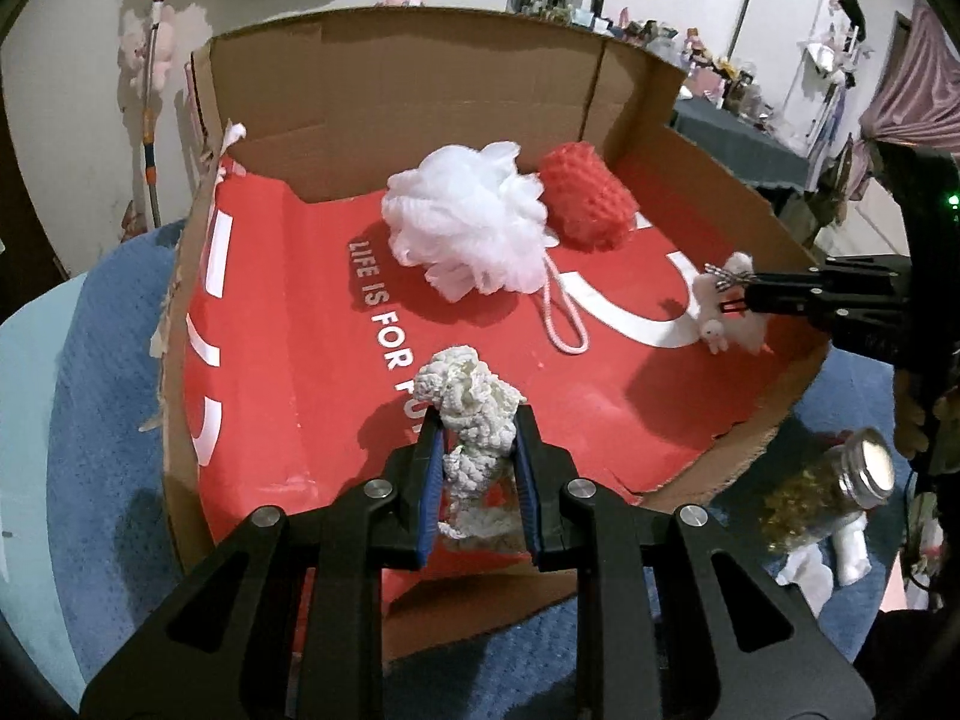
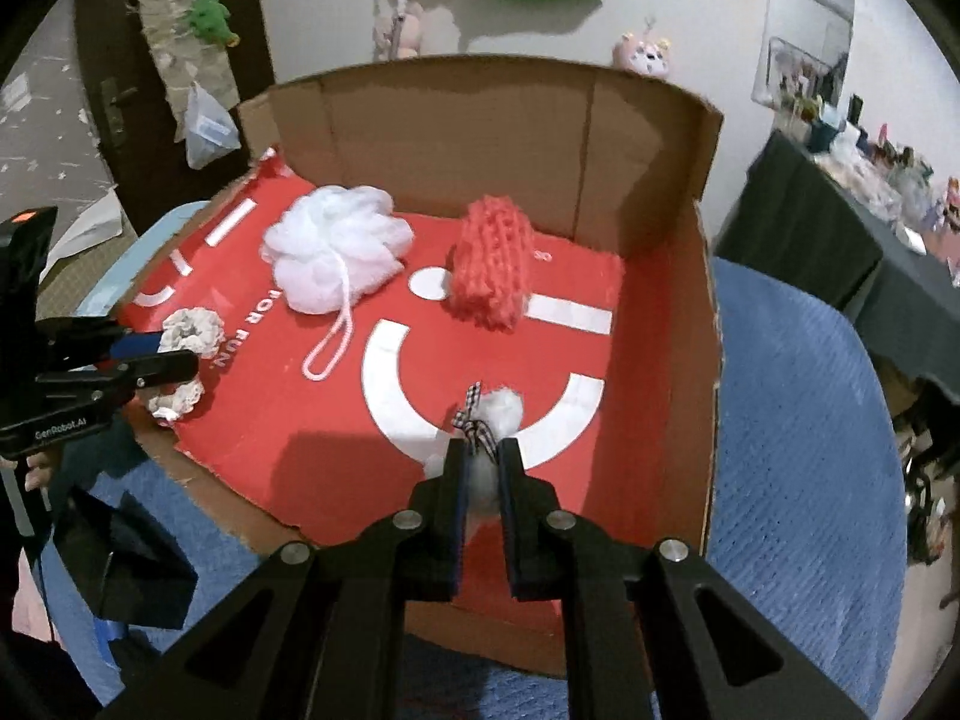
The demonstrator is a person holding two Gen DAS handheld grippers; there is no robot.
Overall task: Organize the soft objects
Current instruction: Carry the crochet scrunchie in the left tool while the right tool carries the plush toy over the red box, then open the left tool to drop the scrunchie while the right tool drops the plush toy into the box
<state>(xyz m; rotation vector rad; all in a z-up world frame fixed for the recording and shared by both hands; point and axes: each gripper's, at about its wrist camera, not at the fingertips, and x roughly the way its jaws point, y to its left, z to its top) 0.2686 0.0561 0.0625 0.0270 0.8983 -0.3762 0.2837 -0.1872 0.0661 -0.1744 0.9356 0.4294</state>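
Observation:
An open cardboard box (image 1: 420, 84) (image 2: 456, 120) with a red printed floor sits on a blue cloth. Inside at the back lie a white mesh bath pouf (image 1: 468, 222) (image 2: 336, 252) with a pink loop cord and a red knitted piece (image 1: 588, 204) (image 2: 492, 264). My left gripper (image 1: 477, 420) (image 2: 174, 366) is shut on a cream crocheted piece (image 1: 474, 402) (image 2: 192, 330), held over the box's near left part. My right gripper (image 2: 483, 450) (image 1: 741, 294) is shut on a small white plush toy (image 2: 501, 414) (image 1: 729, 312) with a checked ribbon, over the box's right side.
A glass jar (image 1: 840, 492) with a metal lid lies on the blue cloth (image 2: 798, 420) outside the box's right wall, beside white scraps (image 1: 822, 564). A dark-covered table (image 2: 840, 228) with clutter stands further right. A dark object (image 2: 132, 570) lies left of the box.

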